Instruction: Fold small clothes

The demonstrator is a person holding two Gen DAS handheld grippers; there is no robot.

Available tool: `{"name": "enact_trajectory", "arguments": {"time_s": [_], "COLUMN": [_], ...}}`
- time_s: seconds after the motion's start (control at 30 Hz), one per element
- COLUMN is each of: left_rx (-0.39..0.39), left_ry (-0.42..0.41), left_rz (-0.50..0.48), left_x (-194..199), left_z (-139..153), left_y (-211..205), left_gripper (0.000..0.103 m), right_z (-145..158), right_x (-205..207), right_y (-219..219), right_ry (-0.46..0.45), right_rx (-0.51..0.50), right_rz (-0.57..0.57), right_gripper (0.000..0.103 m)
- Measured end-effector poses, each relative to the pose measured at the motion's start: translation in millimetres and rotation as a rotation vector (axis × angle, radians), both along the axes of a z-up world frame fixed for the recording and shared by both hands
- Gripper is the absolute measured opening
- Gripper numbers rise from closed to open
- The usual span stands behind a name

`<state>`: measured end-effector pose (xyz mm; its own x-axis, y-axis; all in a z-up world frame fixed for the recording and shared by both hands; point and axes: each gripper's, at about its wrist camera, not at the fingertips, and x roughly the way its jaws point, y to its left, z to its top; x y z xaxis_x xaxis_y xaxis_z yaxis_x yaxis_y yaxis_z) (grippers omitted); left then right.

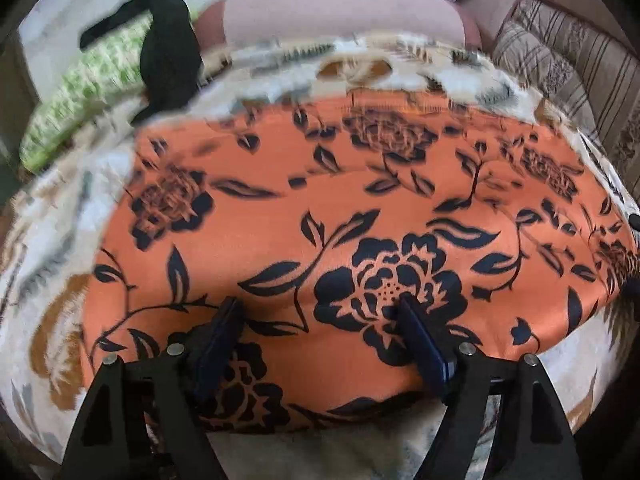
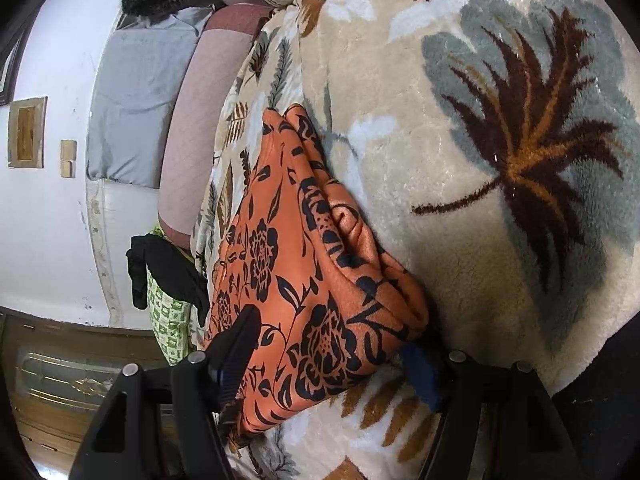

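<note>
While my left claw [image 1: 316, 312] hangs with its fingers spread wide over the near edge of the orange floral cloth [image 1: 320, 208], gripping nothing, my right claw [image 2: 332, 344] also stands wide, one finger over the top of the folded cloth [image 2: 304, 264] and the other low beside its thick bunched end at four o'clock. Beyond, the cloth lies on the leaf-patterned fleece blanket [image 2: 460, 120], and farther off at ten o'clock a black garment [image 1: 168, 52] drapes over a green-and-white checked pillow [image 1: 80, 100].
</note>
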<state>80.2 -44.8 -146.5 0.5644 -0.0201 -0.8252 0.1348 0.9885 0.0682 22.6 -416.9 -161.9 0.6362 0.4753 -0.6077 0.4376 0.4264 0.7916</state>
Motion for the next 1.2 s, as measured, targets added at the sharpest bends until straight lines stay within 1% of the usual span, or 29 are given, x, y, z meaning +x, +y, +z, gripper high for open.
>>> {"name": "enact_trajectory", "arguments": {"time_s": [0.03,0.07,0.1,0.17,0.2,0.27,0.3,0.33,0.37,0.4,0.47,0.5,0.53,0.57,0.63,0.67,0.73,0.77,0.8,0.9,0.93,0.97,1.0,1.03,1.07,1.1,1.13,1.17,1.2], "left_rx": [-0.013,-0.039,-0.060,-0.050,-0.046,-0.041,-0.023,-0.015,-0.006,-0.024,-0.082,-0.086,-0.080,-0.063,-0.020,-0.004,0.002,-0.024,-0.053,-0.078,-0.076,-0.060,-0.019,0.015,0.034,0.015,-0.033,-0.060,-0.053], "left_ry": [0.013,0.003,-0.039,-0.095,-0.082,0.033,0.062,0.023,0.032,0.037,-0.029,-0.063,-0.073,-0.053,0.050,-0.001,-0.005,-0.011,-0.039,-0.097,-0.081,-0.038,0.020,-0.005,-0.021,-0.016,-0.030,-0.071,-0.101], "left_rz": [-0.002,-0.011,-0.023,-0.024,-0.017,-0.016,-0.021,-0.021,-0.025,-0.030,-0.036,-0.034,-0.030,-0.024,-0.032,-0.039,-0.045,-0.048,-0.047,-0.041,-0.048,-0.060,-0.068,-0.076,-0.076,-0.083,-0.098,-0.108,-0.112], "left_x": [0.0,-1.5,-4.8,-8.9,-7.9,3.6,6.2,4.1,4.0,4.0,-1.8,-3.1,-3.4,-0.7,9.1,6.4,4.7,4.0,-1.7,-0.7,2.2,6.5,12.3,9.9,6.4,5.6,3.9,1.2,0.3], "left_z": [6.0,12.5,22.1,31.3,28.0,3.9,-7.9,-3.7,3.3,9.3,25.6,30.0,30.2,22.7,-4.7,-3.1,5.1,10.5,18.6,27.8,22.1,13.2,-1.5,-4.3,2.1,8.2,17.4,26.9,31.3], "left_y": [-1.1,-1.3,-1.0,-1.8,-1.6,-1.8,-3.1,-3.8,-6.2,-6.7,-5.6,-5.5,-5.9,-7.1,-11.0,-11.2,-13.9,-14.0,-14.2,-15.8,-18.1,-20.9,-25.6,-30.5,-34.5,-36.1,-36.5,-37.4,-38.0], "left_gripper": [0.080,0.080,0.080,0.080,0.081,0.083,0.085,0.086,0.086,0.086,0.086,0.086,0.086,0.086,0.087,0.088,0.088,0.088,0.088,0.088,0.088,0.088,0.089,0.090,0.088,0.088,0.088,0.088,0.088], "right_z": [2.0,6.6,12.4,19.7,19.4,12.9,4.9,2.0,3.2,6.2,18.0,19.9,20.9,20.8,18.5,17.4,13.9,13.7,14.0,11.2,9.5,6.7,2.8,1.1,-0.1,0.0,1.2,2.5,3.3], "right_x": [1.3,2.2,3.1,5.9,7.5,10.0,11.3,10.9,10.2,10.6,13.1,14.4,16.8,18.2,21.1,21.7,22.3,21.9,21.3,21.9,22.2,22.3,21.8,21.0,20.3,19.5,19.4,19.5,20.0], "right_y": [0.4,0.9,1.7,4.1,4.8,5.1,5.0,4.4,3.6,3.5,4.9,5.6,6.6,7.2,9.8,10.7,11.7,11.4,10.9,7.9,7.3,6.3,5.1,4.5,3.6,2.6,2.2,1.8,2.7], "right_ry": [0.004,-0.010,-0.031,-0.055,-0.054,-0.032,0.003,0.006,0.005,0.002,-0.027,-0.028,-0.022,-0.020,-0.010,-0.004,0.005,0.005,0.001,0.001,0.000,0.002,0.003,-0.001,-0.005,-0.002,-0.004,-0.007,-0.008], "right_rx": [-0.004,-0.011,-0.027,-0.051,-0.050,-0.060,-0.050,-0.032,-0.023,-0.030,-0.070,-0.083,-0.090,-0.088,-0.095,-0.094,-0.088,-0.092,-0.094,-0.086,-0.079,-0.068,-0.055,-0.047,-0.039,-0.037,-0.040,-0.050,-0.061], "right_rz": [0.005,0.010,0.015,0.024,0.026,0.028,0.027,0.021,0.015,0.019,0.045,0.052,0.058,0.059,0.064,0.066,0.069,0.070,0.068,0.057,0.054,0.048,0.037,0.031,0.026,0.022,0.026,0.034,0.040], "right_gripper": [0.072,0.072,0.073,0.073,0.073,0.073,0.073,0.073,0.073,0.073,0.073,0.073,0.073,0.073,0.073,0.073,0.073,0.073,0.073,0.073,0.073,0.073,0.073,0.073,0.073,0.071,0.069,0.069,0.068]}}
